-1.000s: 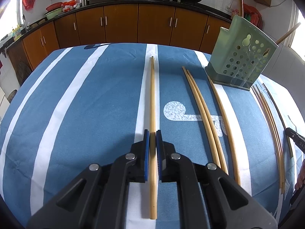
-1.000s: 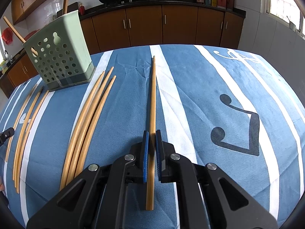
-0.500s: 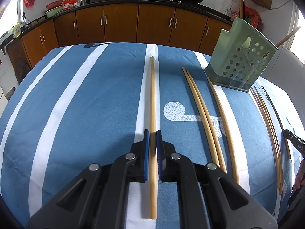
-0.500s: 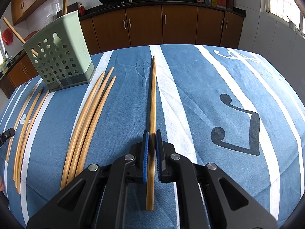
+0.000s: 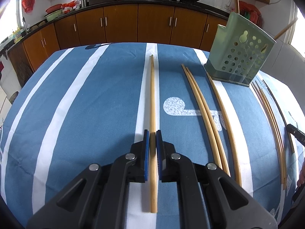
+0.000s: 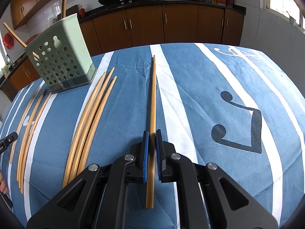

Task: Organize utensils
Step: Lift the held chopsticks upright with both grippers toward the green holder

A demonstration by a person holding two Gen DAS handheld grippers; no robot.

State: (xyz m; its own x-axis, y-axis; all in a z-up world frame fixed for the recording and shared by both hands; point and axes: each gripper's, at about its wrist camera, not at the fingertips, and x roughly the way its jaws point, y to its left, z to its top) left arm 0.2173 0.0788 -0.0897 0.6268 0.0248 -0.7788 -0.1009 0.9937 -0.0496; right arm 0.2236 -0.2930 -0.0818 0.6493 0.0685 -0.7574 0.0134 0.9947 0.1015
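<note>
The left gripper (image 5: 152, 133) is angling downward, clamping a chopstick (image 5: 152, 99) pointing toward twelve o'clock. The right gripper (image 6: 152, 133) is tilting likewise, pinching another chopstick (image 6: 153, 99); the green holder (image 6: 61, 55) is standing at ten o'clock.

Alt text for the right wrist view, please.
The right tool is shut on a pair of bamboo chopsticks over a blue-and-white striped tablecloth. To its left lie more loose chopsticks and a green perforated utensil holder already holding two.
</note>
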